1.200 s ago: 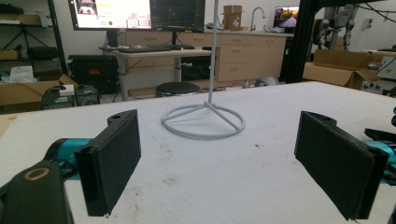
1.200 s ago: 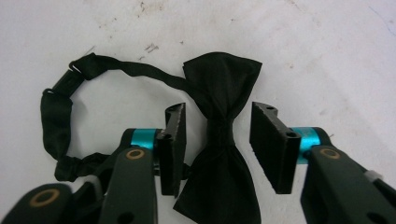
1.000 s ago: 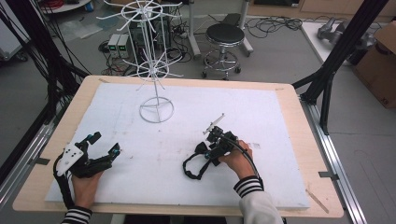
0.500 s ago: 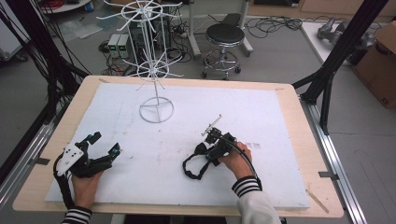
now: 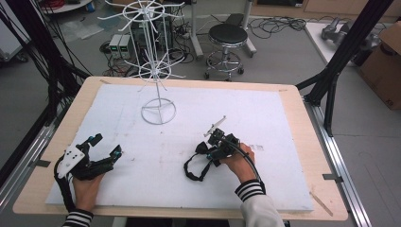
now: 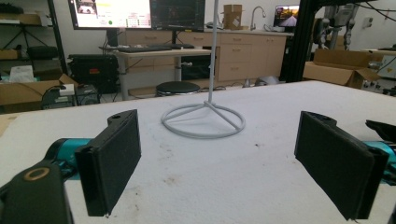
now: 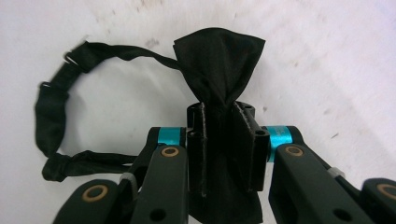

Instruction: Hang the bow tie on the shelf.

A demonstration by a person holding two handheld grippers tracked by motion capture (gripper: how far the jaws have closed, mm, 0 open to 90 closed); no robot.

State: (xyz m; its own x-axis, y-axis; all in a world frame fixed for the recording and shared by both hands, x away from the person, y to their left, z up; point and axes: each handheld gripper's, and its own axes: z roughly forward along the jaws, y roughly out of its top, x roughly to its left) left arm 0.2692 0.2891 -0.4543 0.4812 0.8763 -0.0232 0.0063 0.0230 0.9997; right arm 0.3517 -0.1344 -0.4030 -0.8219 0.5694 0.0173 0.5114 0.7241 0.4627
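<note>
On the white worktop [image 5: 283, 123], toward 5 o'clock from the white wire stand [image 5: 158, 111], the right tongs [image 7: 226, 140] are pressed together, pinching a black bow tie [image 7: 219, 60] by its middle; its strap loops on the surface to 9 o'clock. Near the 7 o'clock corner, the left tongs [image 5: 105, 145] rest in the left hand [image 5: 85, 187], spread wide and holding nothing, pointing toward the stand.
</note>
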